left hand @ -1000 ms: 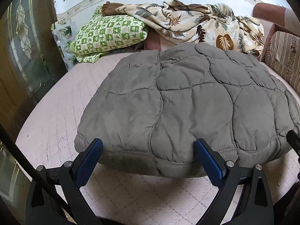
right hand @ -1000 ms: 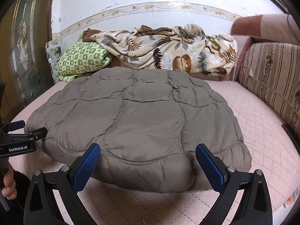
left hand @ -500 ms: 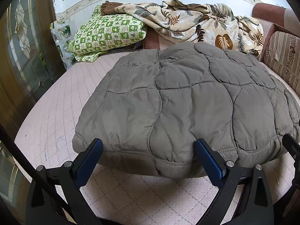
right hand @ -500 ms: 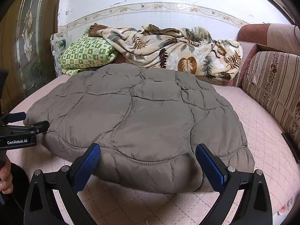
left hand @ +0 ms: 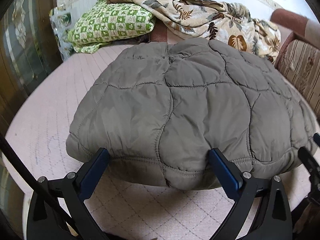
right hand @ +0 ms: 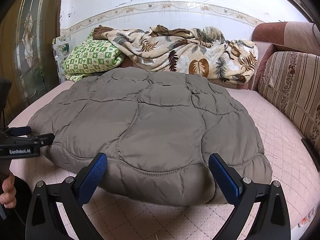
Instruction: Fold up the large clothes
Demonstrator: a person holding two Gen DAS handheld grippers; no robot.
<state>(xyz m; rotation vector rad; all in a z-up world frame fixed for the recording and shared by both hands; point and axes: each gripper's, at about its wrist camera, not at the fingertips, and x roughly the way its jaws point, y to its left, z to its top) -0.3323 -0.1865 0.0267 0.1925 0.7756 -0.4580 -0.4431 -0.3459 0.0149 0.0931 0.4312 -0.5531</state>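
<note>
A grey quilted puffer garment [left hand: 180, 108] lies folded flat in a thick pad on the pink quilted bed; it also shows in the right wrist view [right hand: 152, 132]. My left gripper [left hand: 158, 156] is open, its blue pads at the garment's near left hem, holding nothing. My right gripper [right hand: 158, 160] is open at the near right hem, holding nothing. The left gripper also shows side-on at the left edge of the right wrist view [right hand: 30, 138], beside the garment's left corner.
A green checked pillow [left hand: 112, 28] and a leaf-print blanket [right hand: 180, 52] lie against the far wall. A striped sofa back [right hand: 296, 92] runs along the right. A dark glazed door [right hand: 26, 46] stands at the left. Pink mattress [right hand: 284, 140] surrounds the garment.
Both grippers have moved a little closer to the garment's near hem and stayed open. The garment has not moved.
</note>
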